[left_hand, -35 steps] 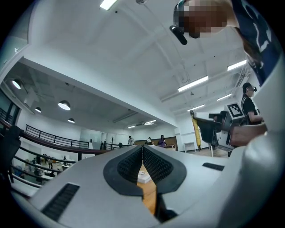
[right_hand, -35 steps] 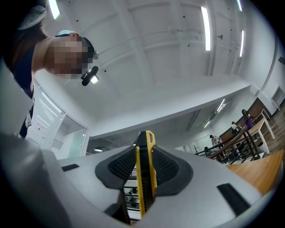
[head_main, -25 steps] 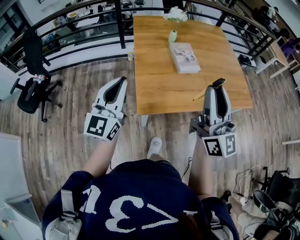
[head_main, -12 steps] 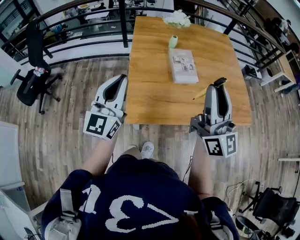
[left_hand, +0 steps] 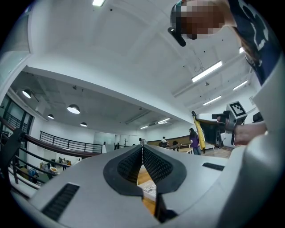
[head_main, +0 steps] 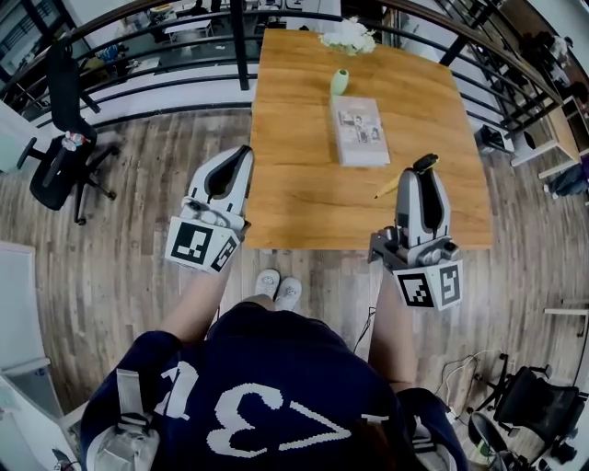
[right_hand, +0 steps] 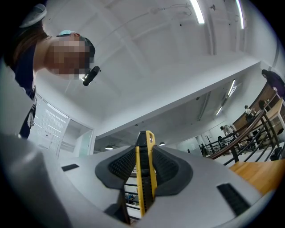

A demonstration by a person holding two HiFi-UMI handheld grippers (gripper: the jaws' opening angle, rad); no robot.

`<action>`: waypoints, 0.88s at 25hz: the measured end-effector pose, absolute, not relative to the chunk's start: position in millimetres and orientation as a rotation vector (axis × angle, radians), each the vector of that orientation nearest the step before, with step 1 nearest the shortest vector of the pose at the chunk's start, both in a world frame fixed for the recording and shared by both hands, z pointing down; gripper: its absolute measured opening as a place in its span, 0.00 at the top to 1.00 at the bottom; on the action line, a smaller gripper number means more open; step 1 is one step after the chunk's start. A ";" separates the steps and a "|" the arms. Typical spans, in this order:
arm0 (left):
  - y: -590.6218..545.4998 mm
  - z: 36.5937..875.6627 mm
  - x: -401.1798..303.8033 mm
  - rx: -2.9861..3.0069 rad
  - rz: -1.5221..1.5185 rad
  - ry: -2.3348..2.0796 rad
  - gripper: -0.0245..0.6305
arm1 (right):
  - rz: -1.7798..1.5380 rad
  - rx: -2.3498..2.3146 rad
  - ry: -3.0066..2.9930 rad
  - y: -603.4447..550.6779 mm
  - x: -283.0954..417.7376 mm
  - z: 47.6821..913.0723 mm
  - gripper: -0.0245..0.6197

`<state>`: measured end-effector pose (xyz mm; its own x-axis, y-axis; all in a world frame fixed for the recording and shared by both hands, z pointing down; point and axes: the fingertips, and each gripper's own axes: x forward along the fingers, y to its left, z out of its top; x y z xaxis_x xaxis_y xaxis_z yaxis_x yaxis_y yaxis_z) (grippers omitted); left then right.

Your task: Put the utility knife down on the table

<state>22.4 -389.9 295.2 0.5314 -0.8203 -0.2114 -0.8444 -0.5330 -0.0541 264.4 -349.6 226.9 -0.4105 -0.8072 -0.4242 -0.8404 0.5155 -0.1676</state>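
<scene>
Knife [right_hand: 144,178]: yellow and black, clamped upright between the ribbed fingers [right_hand: 122,167] of the right gripper [right_hand: 144,164], its tip standing past them. In the head view the right gripper [head_main: 421,179] sits at about 4 o'clock over the near right part of the tabletop [head_main: 294,184], with the knife [head_main: 424,165] poking out both ways, black end away from the person and yellow end toward 9 o'clock. Whether the knife touches the wood cannot be told.

The left gripper [head_main: 241,152] is at 9 o'clock, just off the tabletop's left edge and above the floor [head_main: 120,267]. Its fingers [left_hand: 156,165] are pressed together at the tips with nothing between them.

The tabletop is bare orange-brown wood. A book [head_main: 359,131] lies flat at 1 o'clock, a small green vase [head_main: 340,81] just beyond it, and white flowers [head_main: 347,37] at the far edge at 12 o'clock.

The floor is grey-brown plank. A curved black railing [head_main: 138,51] runs behind the tabletop from 10 to 2 o'clock, and a black chair [head_main: 60,156] stands at 10 o'clock. The person's shoes [head_main: 279,288] are at the near edge. The right gripper view shows a white ceiling [right_hand: 147,58] with strip lights [right_hand: 196,11].
</scene>
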 end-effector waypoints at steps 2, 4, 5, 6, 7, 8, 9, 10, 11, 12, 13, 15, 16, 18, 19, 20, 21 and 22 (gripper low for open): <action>-395.1 295.6 23.5 -2.625 0.241 1.424 0.93 | 0.093 -1.364 2.303 -353.4 264.0 226.9 0.76; -399.9 297.9 24.6 -2.637 0.236 1.412 0.93 | 0.083 -1.379 2.305 -357.4 261.8 229.7 0.76; -402.6 299.6 25.1 -2.643 0.234 1.407 0.93 | 0.075 -1.386 2.307 -359.8 260.5 232.4 0.76; -405.6 301.5 25.5 -2.649 0.233 1.403 0.93 | 0.063 -1.394 2.309 -362.5 259.5 236.0 0.76; -408.9 303.8 26.1 -2.655 0.232 1.400 0.93 | 0.050 -1.401 2.311 -365.5 258.7 240.2 0.76; -412.5 306.6 26.8 -2.660 0.231 1.399 0.93 | 0.036 -1.408 2.315 -368.9 258.0 245.0 0.76; -416.2 310.0 27.8 -2.666 0.229 1.398 0.93 | 0.022 -1.416 2.322 -372.6 257.3 250.6 0.76; -419.7 314.1 29.0 -2.673 0.226 1.398 0.93 | 0.008 -1.425 2.330 -376.4 256.8 256.9 0.76; -422.8 318.7 30.4 -2.680 0.223 1.398 0.93 | -0.008 -1.436 2.340 -380.2 256.3 264.2 0.76; -425.5 324.0 31.8 -2.689 0.218 1.398 0.93 | -0.026 -1.447 2.350 -384.1 255.9 272.3 0.76; -428.0 329.8 33.2 -2.698 0.212 1.398 0.93 | -0.048 -1.458 2.359 -388.2 255.6 281.4 0.76; -433.1 342.9 35.7 -2.717 0.195 1.397 0.93 | -0.099 -1.481 2.376 -397.6 255.5 302.6 0.76; -435.8 349.6 37.0 -2.727 0.185 1.397 0.93 | -0.127 -1.493 2.384 -402.6 255.8 314.2 0.76; -440.9 362.7 39.8 -2.744 0.161 1.401 0.93 | -0.190 -1.518 2.404 -412.4 257.3 339.1 0.76; -442.9 369.4 41.0 -2.753 0.148 1.405 0.93 | -0.224 -1.532 2.415 -417.1 258.3 353.0 0.76; -444.4 376.3 42.0 -2.762 0.135 1.410 0.93 | -0.261 -1.546 2.426 -421.5 259.5 368.0 0.76; -445.5 383.2 42.8 -2.771 0.122 1.416 0.93 | -0.301 -1.562 2.436 -425.5 260.8 384.3 0.76; -446.3 389.9 43.3 -2.780 0.110 1.423 0.93 | -0.346 -1.578 2.445 -429.0 262.1 401.3 0.76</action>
